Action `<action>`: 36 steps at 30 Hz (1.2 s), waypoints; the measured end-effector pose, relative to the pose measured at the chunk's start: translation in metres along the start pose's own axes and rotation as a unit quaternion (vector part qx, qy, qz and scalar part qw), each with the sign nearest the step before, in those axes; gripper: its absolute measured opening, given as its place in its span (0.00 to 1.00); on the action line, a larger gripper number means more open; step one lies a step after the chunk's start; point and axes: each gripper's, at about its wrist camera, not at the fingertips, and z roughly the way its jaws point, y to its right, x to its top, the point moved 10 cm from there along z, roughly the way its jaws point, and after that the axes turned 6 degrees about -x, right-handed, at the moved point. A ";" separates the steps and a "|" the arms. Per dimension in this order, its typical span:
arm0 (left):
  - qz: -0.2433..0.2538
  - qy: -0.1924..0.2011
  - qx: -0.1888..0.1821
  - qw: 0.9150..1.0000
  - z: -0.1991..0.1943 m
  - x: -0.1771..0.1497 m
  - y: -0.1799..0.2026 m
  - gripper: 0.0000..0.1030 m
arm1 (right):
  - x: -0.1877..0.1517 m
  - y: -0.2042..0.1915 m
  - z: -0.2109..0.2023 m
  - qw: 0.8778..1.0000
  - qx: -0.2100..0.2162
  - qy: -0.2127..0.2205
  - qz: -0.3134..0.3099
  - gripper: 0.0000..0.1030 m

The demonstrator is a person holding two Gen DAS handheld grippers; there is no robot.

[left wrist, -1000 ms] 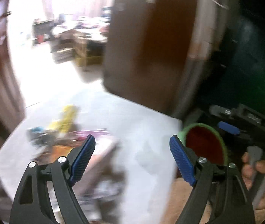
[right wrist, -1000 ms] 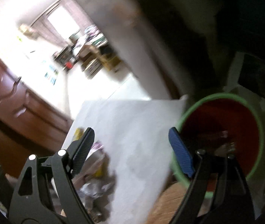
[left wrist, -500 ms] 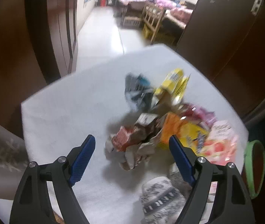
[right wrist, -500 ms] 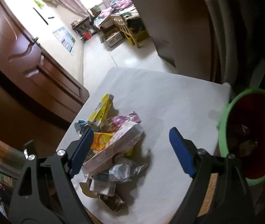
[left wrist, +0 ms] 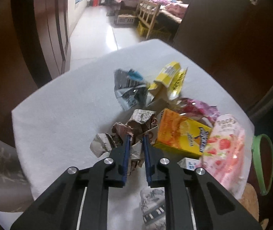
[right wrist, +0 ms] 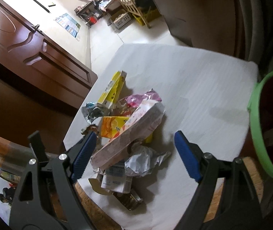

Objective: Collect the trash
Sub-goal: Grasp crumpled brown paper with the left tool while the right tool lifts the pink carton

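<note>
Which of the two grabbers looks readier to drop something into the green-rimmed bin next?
The left gripper: its jaws are shut on crumpled paper from the pile. The right gripper is open and empty above the pink box, though nearer the bin.

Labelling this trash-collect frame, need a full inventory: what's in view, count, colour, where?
crumpled paper wrapper: 1, brown and white, near edge of the pile, between the left fingers
juice carton: 1, orange-yellow, right of the crumpled paper
strawberry snack box: 1, pink, right end of the pile, leaning on the carton
yellow box: 1, yellow, far side of the pile
foil bag: 1, silver and blue, left of the yellow box
pink wrapper: 1, behind the carton
bin: 1, green rim, red inside, right of the table
table cover: 1, white
left gripper: shut on the crumpled paper
right gripper: open, above the pile
</note>
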 end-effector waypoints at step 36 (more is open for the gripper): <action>-0.084 -0.024 0.018 0.996 0.004 -0.021 -0.041 0.43 | -0.016 -0.030 0.088 0.995 0.029 -0.094 -0.007 0.55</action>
